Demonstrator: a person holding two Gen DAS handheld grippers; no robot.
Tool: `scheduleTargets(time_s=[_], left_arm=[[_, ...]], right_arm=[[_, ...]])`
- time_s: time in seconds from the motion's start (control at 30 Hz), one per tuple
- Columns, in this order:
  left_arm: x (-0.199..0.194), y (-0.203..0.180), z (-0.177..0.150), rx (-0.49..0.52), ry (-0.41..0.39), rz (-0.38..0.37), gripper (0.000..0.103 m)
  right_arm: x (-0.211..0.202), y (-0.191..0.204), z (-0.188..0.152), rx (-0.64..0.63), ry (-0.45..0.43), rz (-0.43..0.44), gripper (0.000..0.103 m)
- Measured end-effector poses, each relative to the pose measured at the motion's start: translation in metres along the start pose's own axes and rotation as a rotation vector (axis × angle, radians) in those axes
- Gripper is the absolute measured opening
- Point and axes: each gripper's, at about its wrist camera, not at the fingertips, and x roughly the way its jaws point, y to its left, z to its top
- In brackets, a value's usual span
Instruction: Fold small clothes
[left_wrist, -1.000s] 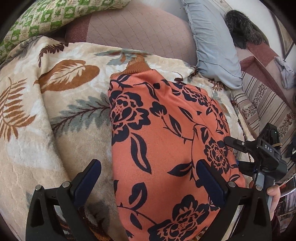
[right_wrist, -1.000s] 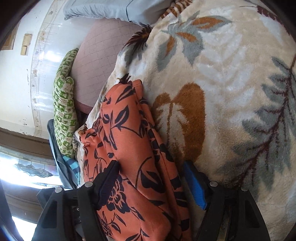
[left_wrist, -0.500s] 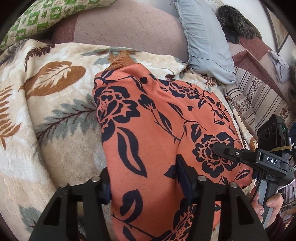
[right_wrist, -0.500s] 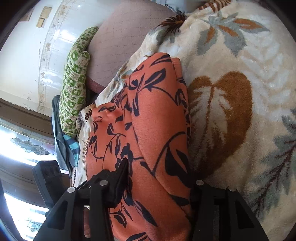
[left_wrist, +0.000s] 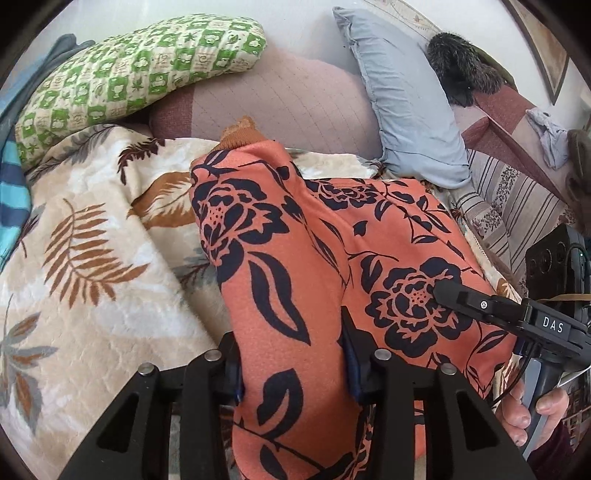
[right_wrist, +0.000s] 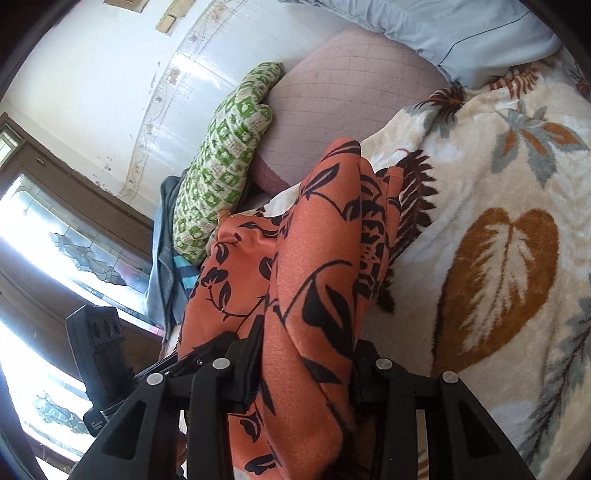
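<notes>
An orange garment with a dark flower print and a brown ribbed cuff lies on a cream leaf-pattern blanket. My left gripper has its jaws closing on the near edge of the garment, and the pads press on the bunched cloth. In the right wrist view my right gripper is also closing, pinching a thick fold of the same garment, which is lifted off the blanket. The right gripper shows at the garment's right edge in the left wrist view, held by a person's hand.
A green checked pillow, a mauve quilted cushion and a pale blue pillow lie behind the blanket. A striped cover runs along the right. A window and a white wall stand at the left in the right wrist view.
Both grippers went from wide open around the garment's edge to closed on it. Both hands have risen, and the garment's near part now lifts off the blanket.
</notes>
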Motion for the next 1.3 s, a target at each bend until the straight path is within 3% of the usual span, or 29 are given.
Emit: scheduleTargets(time_s=[0.13,0.23,0.27,0.3,0.37,0.47,0.63,0.7,0.8,0.9,0.93,1.0,1.07,1.13,1.3], left_arm=[[-0.007,0.010,-0.027,-0.010,0.039,0.017,0.042],[0.007,0.017,-0.048,-0.025,0.097,0.065,0.046],[0.013,0.023,-0.055,-0.054,0.117,0.087,0.050],[0.016,0.028,-0.062,-0.085,0.119,0.105,0.064],[0.015,0.037,-0.068,-0.145,0.110,0.105,0.072],[0.006,0.038,-0.064,-0.182,0.117,0.127,0.075],[-0.037,0.010,-0.050,-0.044,-0.042,0.280,0.076],[-0.044,-0.005,-0.046,0.027,-0.076,0.339,0.077],[-0.031,-0.018,-0.048,0.117,-0.048,0.403,0.078],[0.007,-0.013,-0.058,0.142,0.082,0.472,0.078],[0.018,-0.006,-0.063,0.127,0.113,0.476,0.081],[0.018,0.006,-0.068,0.042,0.093,0.442,0.084],[0.011,0.009,-0.067,-0.001,0.097,0.412,0.084],[0.002,0.006,-0.066,0.021,0.087,0.423,0.084],[-0.045,-0.016,-0.069,0.063,-0.028,0.481,0.084]], right_arm=[[0.001,0.012,-0.025,-0.007,0.039,-0.009,0.039],[0.011,-0.003,-0.042,0.057,0.119,-0.034,0.039],[0.019,-0.011,-0.048,0.074,0.167,-0.075,0.039],[0.029,-0.019,-0.054,0.082,0.224,-0.134,0.043],[0.038,-0.038,-0.060,0.142,0.283,-0.191,0.059],[0.024,-0.046,-0.052,0.192,0.264,-0.153,0.063],[-0.037,-0.018,-0.030,0.051,-0.049,-0.154,0.063],[-0.045,-0.003,-0.027,-0.009,-0.099,-0.098,0.063],[-0.029,0.012,-0.028,-0.055,-0.053,-0.048,0.063],[0.008,0.010,-0.033,-0.012,0.043,-0.050,0.063],[0.024,0.004,-0.036,0.016,0.082,-0.083,0.062],[0.047,-0.019,-0.039,0.098,0.167,-0.111,0.060],[0.039,-0.027,-0.036,0.168,0.136,-0.068,0.056],[0.026,-0.026,-0.034,0.192,0.117,-0.035,0.056],[-0.011,0.007,-0.043,0.018,0.016,-0.141,0.056]])
